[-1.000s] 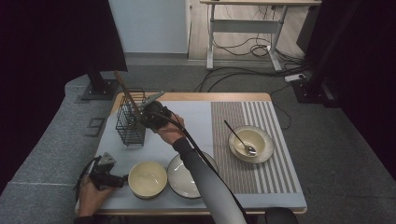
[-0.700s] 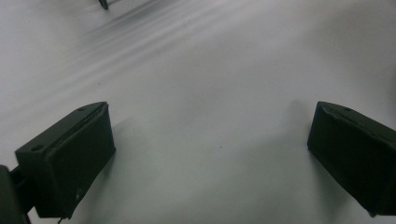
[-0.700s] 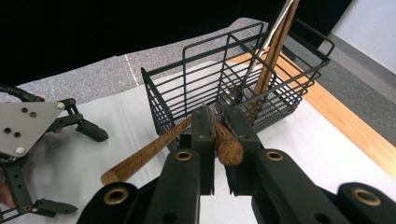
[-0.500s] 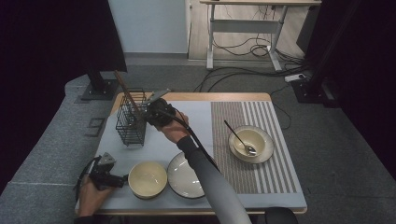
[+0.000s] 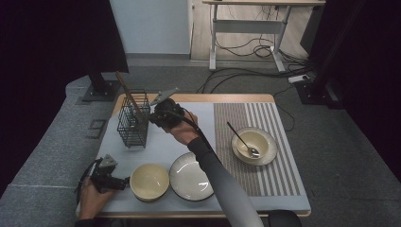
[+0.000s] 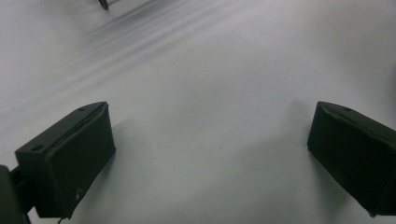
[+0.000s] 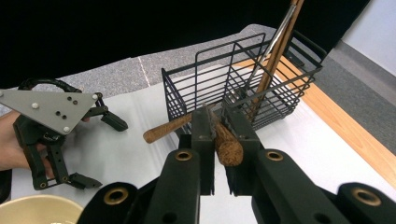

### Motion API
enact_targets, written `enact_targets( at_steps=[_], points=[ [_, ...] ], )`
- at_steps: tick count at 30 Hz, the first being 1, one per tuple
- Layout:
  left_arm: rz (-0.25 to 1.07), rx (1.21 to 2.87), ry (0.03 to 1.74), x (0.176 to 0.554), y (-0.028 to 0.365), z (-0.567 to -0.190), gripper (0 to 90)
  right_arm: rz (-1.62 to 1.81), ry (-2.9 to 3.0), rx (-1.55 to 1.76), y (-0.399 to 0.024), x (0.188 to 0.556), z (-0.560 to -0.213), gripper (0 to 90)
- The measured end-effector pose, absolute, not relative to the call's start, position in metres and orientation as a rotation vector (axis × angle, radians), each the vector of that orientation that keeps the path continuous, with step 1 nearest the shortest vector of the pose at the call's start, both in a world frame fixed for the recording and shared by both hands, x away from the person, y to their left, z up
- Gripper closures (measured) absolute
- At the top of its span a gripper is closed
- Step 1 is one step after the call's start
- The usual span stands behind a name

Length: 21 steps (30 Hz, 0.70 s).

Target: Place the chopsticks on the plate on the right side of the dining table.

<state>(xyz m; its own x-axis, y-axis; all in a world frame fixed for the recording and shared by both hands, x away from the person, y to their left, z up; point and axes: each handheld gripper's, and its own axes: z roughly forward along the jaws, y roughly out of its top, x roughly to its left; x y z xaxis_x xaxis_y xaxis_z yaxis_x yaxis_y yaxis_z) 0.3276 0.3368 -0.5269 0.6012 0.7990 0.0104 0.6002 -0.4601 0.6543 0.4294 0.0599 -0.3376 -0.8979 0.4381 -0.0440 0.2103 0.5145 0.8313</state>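
While clamped crosswise in the right hand-held gripper [image 7: 217, 135], the wooden handle [image 7: 187, 125] lies beside the wire basket [image 7: 243, 88].

From my feed: empty cream bowl [image 5: 149, 181] at mat's near edge, striped plate [image 5: 190, 176] just beside it, second bowl [image 5: 254, 145] with spoon [image 5: 241, 139] on striped placemat [image 5: 279, 142], right side.

The high view is dim, its left and right edges nearly black; light falls on the table [image 5: 165, 142] and the far floor. The left gripper view is soft and blurred, with faint shadows beside the jaws. The right gripper view is sharp, its upper left black.
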Motion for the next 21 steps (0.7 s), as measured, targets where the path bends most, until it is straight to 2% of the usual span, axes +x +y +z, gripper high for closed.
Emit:
enact_targets(
  at_steps=[21],
  points=[
    [0.418,2.215,1.104,0.328,0.337,-0.527,0.2,1.399,2.463,0.546,0.02,0.417,-0.304,83.4]
  ],
)
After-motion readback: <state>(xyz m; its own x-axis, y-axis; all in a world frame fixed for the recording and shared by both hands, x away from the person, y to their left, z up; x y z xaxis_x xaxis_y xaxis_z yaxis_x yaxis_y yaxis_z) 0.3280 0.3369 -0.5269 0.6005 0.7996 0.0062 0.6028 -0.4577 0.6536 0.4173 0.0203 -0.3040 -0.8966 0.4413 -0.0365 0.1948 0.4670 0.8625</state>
